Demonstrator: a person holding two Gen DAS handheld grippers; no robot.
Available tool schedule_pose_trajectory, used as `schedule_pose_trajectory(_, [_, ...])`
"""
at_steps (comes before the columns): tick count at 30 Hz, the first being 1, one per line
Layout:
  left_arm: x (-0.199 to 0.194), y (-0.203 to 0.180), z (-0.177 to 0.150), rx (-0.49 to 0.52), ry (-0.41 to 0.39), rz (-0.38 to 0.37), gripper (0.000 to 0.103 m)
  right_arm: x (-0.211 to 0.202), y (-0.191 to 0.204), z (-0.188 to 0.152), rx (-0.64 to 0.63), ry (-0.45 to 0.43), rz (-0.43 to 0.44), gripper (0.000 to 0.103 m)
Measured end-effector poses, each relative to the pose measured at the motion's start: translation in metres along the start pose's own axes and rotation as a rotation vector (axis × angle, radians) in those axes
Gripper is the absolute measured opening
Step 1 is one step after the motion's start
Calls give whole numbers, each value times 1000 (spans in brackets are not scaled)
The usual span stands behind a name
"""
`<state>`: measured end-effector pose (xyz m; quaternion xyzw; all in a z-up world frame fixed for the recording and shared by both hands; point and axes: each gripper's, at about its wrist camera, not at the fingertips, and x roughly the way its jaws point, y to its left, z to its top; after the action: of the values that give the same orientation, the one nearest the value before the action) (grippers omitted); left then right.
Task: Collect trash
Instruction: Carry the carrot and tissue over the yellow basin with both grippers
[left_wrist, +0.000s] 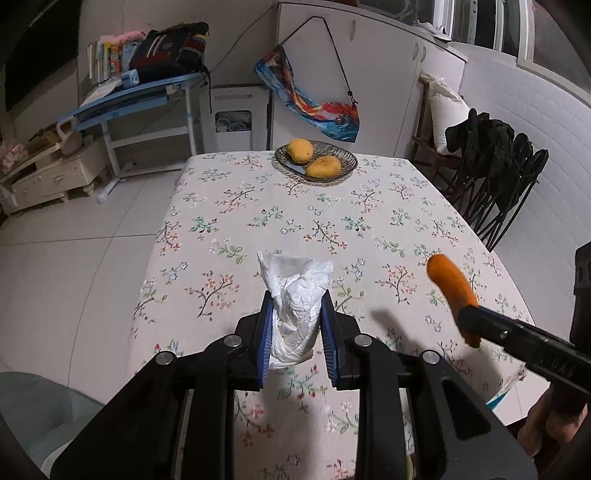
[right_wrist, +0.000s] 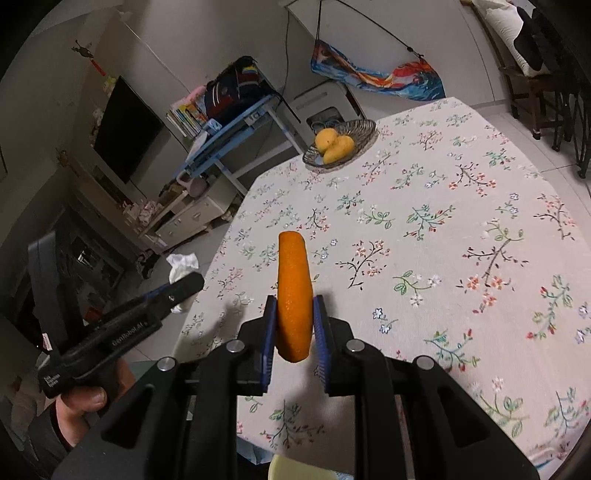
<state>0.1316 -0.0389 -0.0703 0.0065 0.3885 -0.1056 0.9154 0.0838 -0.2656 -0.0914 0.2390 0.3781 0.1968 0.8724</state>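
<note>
My left gripper (left_wrist: 297, 314) is shut on a crumpled white tissue (left_wrist: 295, 295) and holds it above the near part of the floral tablecloth (left_wrist: 295, 214). My right gripper (right_wrist: 295, 321) is shut on an orange peel strip (right_wrist: 293, 288), held upright above the table's near edge. In the left wrist view the right gripper comes in from the right with the orange peel (left_wrist: 452, 291). In the right wrist view the left gripper's body (right_wrist: 122, 332) is at the left, off the table edge, with the tissue (right_wrist: 183, 266) at its tip.
A wire basket (left_wrist: 340, 170) with two mangoes (left_wrist: 312, 157) stands at the table's far end. Dark folding chairs (left_wrist: 498, 177) stand to the right of the table. A blue desk (left_wrist: 140, 96) with a bag and books and a white cabinet (left_wrist: 55, 177) stand across the floor on the left.
</note>
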Motion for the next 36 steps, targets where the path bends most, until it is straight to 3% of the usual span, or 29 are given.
schedule_pose_trajectory(17, [-48,-8,-56,1,-26,5,23,-38,7,-35,-20,-23,10,20])
schedule_pose_trajectory(36, [-75,-11,-99,-5,-12,-7,23,-53,23,-81,-60,43,15,20])
